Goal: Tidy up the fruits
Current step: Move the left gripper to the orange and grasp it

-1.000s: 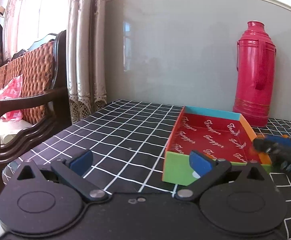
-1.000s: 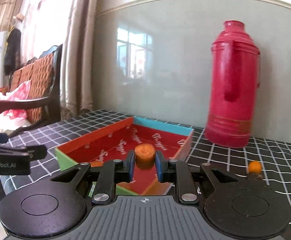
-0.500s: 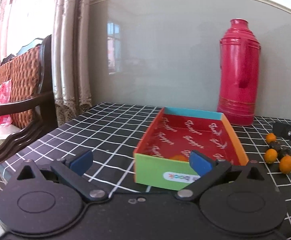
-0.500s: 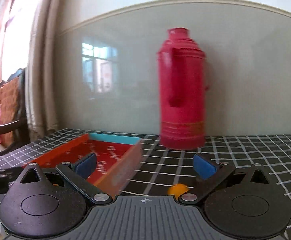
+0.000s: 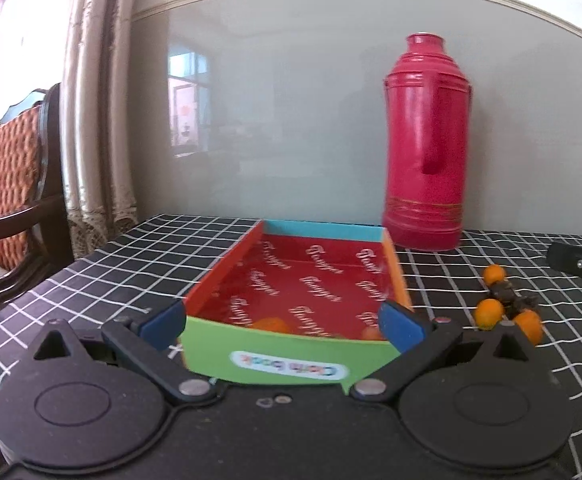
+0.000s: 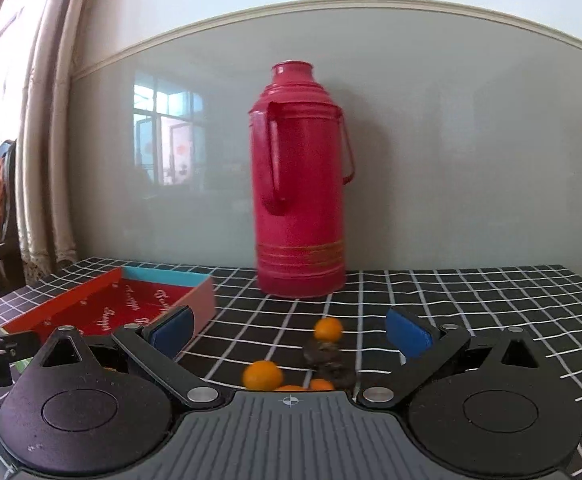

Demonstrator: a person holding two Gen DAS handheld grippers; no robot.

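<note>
A shallow box (image 5: 283,360) with a red inside, green front wall and blue back wall stands on the checked table. Two small orange fruits (image 5: 271,325) lie in its near end. My left gripper (image 5: 281,328) is open and empty, its blue pads either side of the box's near end. The box also shows in the right wrist view (image 6: 195,300) at the left. Small orange fruits (image 6: 262,375) on a dark stem lie loose on the table, between the open pads of my empty right gripper (image 6: 289,332). They also show in the left wrist view (image 5: 489,314), right of the box.
A tall red thermos (image 6: 301,208) stands behind the fruits against the grey wall; it also shows in the left wrist view (image 5: 427,152). A wooden chair (image 5: 15,184) and curtains are off the table's left edge. The black-and-white checked cloth (image 6: 491,312) covers the table.
My right gripper opened, let its orange fruit go into the box, then swung right to the loose fruits. My left gripper turned right, to the box's near end.
</note>
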